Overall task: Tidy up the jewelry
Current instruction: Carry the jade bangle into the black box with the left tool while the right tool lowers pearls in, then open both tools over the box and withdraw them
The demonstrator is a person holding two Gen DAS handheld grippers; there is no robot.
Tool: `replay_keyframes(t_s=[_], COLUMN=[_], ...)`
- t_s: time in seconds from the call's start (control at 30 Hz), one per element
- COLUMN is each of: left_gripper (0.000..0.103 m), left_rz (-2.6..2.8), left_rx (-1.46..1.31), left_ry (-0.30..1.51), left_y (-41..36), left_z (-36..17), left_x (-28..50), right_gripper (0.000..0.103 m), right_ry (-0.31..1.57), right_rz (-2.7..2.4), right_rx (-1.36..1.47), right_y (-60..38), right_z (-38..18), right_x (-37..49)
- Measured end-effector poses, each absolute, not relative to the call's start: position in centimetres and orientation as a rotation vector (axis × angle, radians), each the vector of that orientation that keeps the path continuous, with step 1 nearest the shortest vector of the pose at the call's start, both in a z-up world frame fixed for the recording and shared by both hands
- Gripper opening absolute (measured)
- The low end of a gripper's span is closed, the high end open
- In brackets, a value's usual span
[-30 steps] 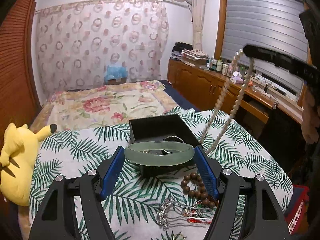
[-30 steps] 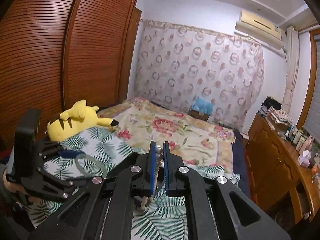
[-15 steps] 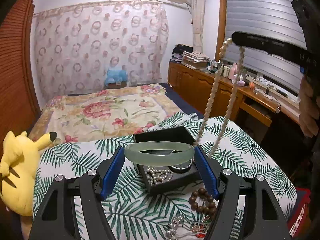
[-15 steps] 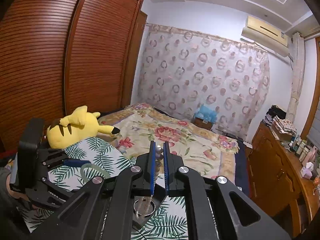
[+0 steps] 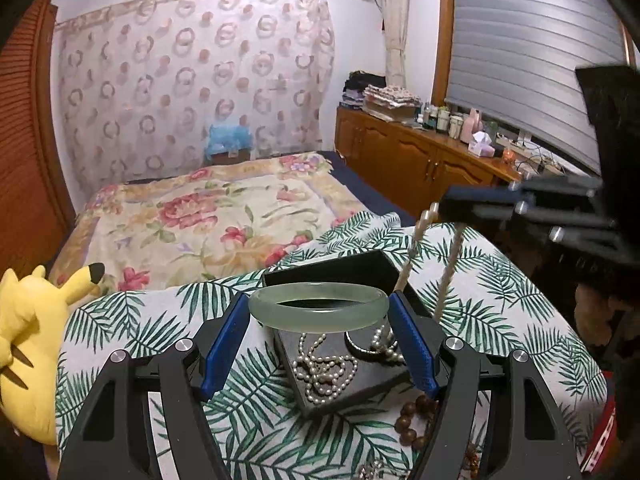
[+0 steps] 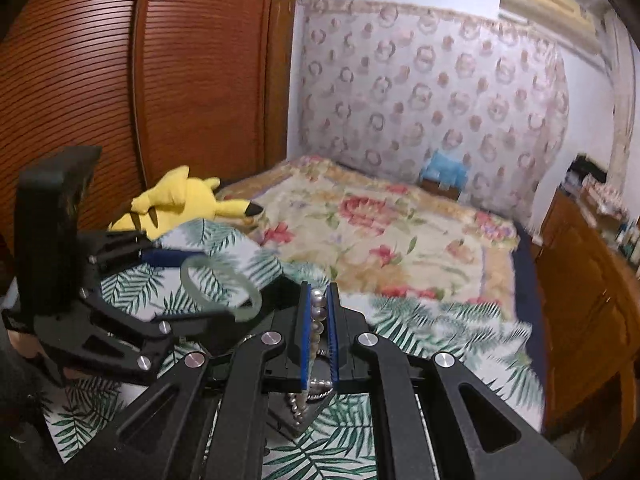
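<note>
My left gripper (image 5: pixel 319 308) is shut on a pale green jade bangle (image 5: pixel 319 305), held level just above a black jewelry box (image 5: pixel 340 364) on the palm-leaf cloth. Inside the box lie a fine pearl strand (image 5: pixel 320 372) and a silver ring. My right gripper (image 6: pixel 319 304) is shut on a pearl necklace (image 6: pixel 318 312); in the left wrist view that necklace (image 5: pixel 408 264) hangs in two strands from the right gripper (image 5: pixel 444 204) down into the box's right side. The right wrist view shows the left gripper (image 6: pixel 224 276) and the bangle (image 6: pixel 218 288) to its left.
Brown wooden beads (image 5: pixel 416 420) and tangled chains lie on the cloth in front of the box. A yellow plush toy (image 5: pixel 28 344) sits at the left edge. Behind is a floral bed (image 5: pixel 208 216), a wooden cabinet (image 5: pixel 412 156) on the right, a wardrobe (image 6: pixel 100 80) on the left.
The right gripper has come down with the pearl necklace, so its lower end now lies in the box. The left gripper with the bangle has moved closer over the box.
</note>
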State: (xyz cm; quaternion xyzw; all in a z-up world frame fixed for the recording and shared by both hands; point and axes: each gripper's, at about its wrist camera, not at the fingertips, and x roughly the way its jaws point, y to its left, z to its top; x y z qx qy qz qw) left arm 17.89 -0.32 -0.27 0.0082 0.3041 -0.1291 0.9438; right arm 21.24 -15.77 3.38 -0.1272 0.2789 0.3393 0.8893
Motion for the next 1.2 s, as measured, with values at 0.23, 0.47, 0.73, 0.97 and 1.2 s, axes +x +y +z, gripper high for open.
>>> replay_keyframes(t_s=[0.23, 0.47, 0.73, 0.97, 1.2], left_gripper=[0.068, 0.068, 0.069, 0.069, 0.069], left_rz=[-0.268, -0.259, -0.243, -0.248, -0.243], left_rx=[0.033, 0.057, 0.074, 0.06, 0.039], left_ry=[0.645, 0.67, 0.717, 0.717, 0.698], left_y=[-1.0, -1.7, -2.6, -2.5, -1.6], left_z=[-1.1, -2.2, -3.6, -3.5, -2.7], left_x=[19.3, 21.2, 22.8, 22.0, 19.5], right_gripper=[0.009, 0.011, 0.011, 0.011, 0.011], right_ry=[0.639, 0.653, 0.677, 0.702, 0.712], right_rz=[0.717, 0.721, 0.713, 0.699, 0.689], right_rx=[-0.229, -0.219, -0.212, -0.209, -0.206], right_y=[-15.8, -16.6, -17.7, -19.0, -19.5], right_z=[0.7, -0.2, -1.4, -2.5, -2.9], right_x=[22.6, 23.1, 23.2, 22.7, 21.1])
